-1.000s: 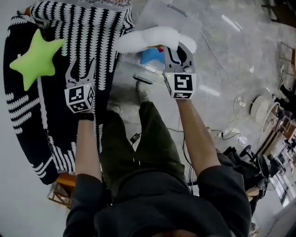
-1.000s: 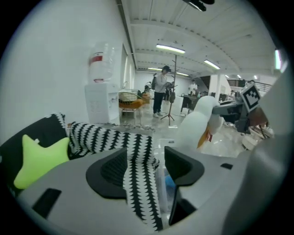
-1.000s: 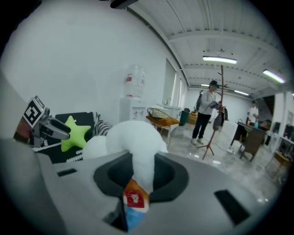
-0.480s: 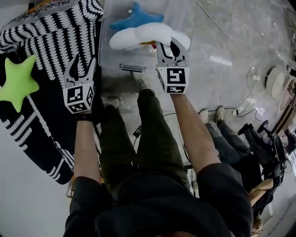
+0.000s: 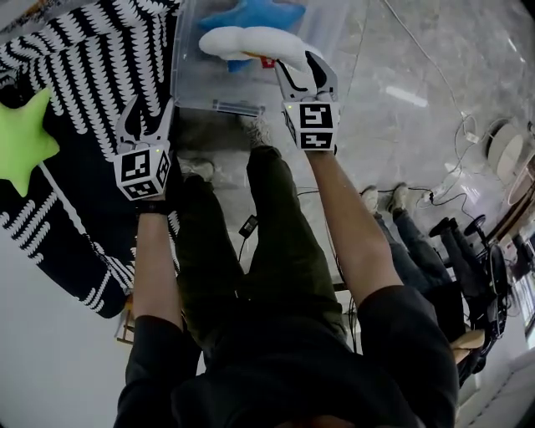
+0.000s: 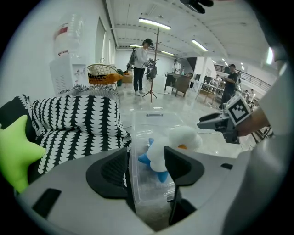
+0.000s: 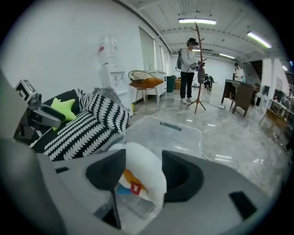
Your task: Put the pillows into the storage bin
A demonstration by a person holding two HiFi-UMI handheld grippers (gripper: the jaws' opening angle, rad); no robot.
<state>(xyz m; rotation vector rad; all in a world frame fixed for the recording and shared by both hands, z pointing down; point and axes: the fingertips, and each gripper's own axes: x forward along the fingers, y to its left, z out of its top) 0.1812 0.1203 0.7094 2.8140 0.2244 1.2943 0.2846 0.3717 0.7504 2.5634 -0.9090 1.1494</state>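
**Release over the bin.** The right tongs (image 5: 301, 67) hang at the near right corner of the bin (image 5: 191, 94). Their jaws have just been opening and are now released, with one end of the white pillow (image 5: 251, 42) lying loosely between the pads. The pillow rests across the blue star (image 5: 251, 12), which is already in the bin. The left tongs (image 5: 149, 117) are released and empty, just beside the bin's left wall and above the sofa (image 5: 92, 67). The green star (image 5: 21, 138) lies on the sofa, not yet binned.

**Risk.** The pillow sits high, so pulling the right tongs back could snag its end and drag it over the rim onto the floor.

**Views.** Only the head view shows the pillow's full length. The right gripper view alone shows its red tag between the pads. The left gripper view alone shows how deep the bin is beneath both pillows.
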